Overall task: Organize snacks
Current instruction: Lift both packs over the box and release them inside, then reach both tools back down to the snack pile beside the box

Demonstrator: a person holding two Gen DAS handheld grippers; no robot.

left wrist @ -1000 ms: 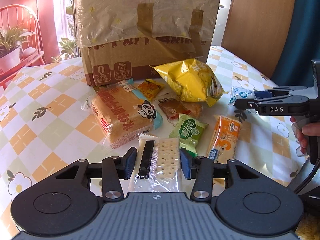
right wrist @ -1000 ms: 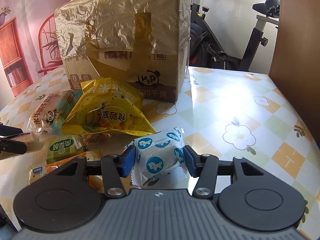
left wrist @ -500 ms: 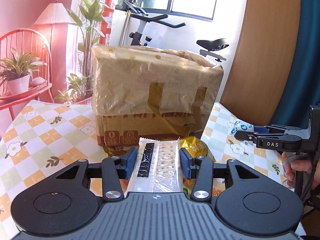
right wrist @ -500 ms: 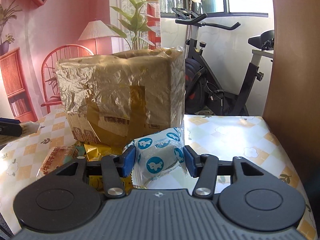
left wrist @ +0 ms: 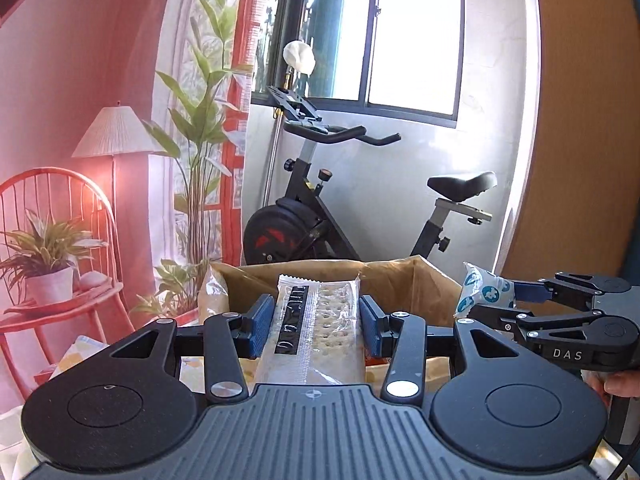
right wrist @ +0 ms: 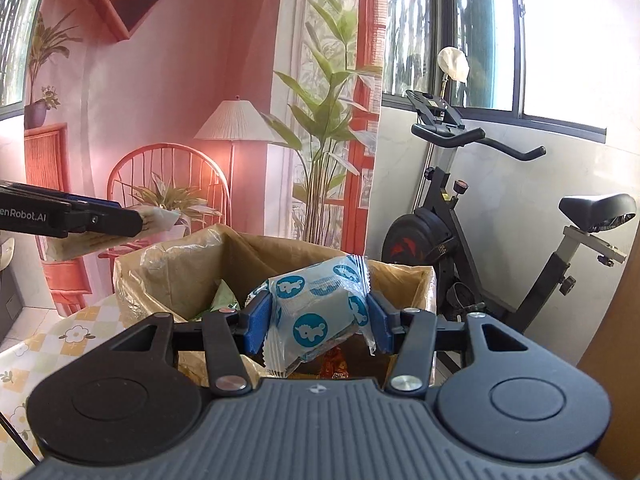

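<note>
Worktop barely shows from up here, just a corner of checked cloth with little flowers, low and left of the right claw; same cloth peeks out under the left claw on its left side. Room's pretty busy: pink painted backdrop with a lamp, a red chair and a tall plant ahead-left of both claws; exercise bike straight ahead and to the right, against a white wall under a bright window; wooden panel along the far right edge.

Right in front of and below both claws sits the open cardboard box, wrapped in crinkly plastic; you can see a green packet and something red and orange down inside it, past the right claw's pads.

Left claw is closed snug on a long cracker pack, clear wrap with a dark strip, held lengthwise and poking out over the box rim; right claw is clamped on a puffy white-and-blue pouch, also up over the box opening. Each claw shows up off to the side in the other's view, roughly level, both near the box top; a bit of the person's hand shows under the right claw's handle.
</note>
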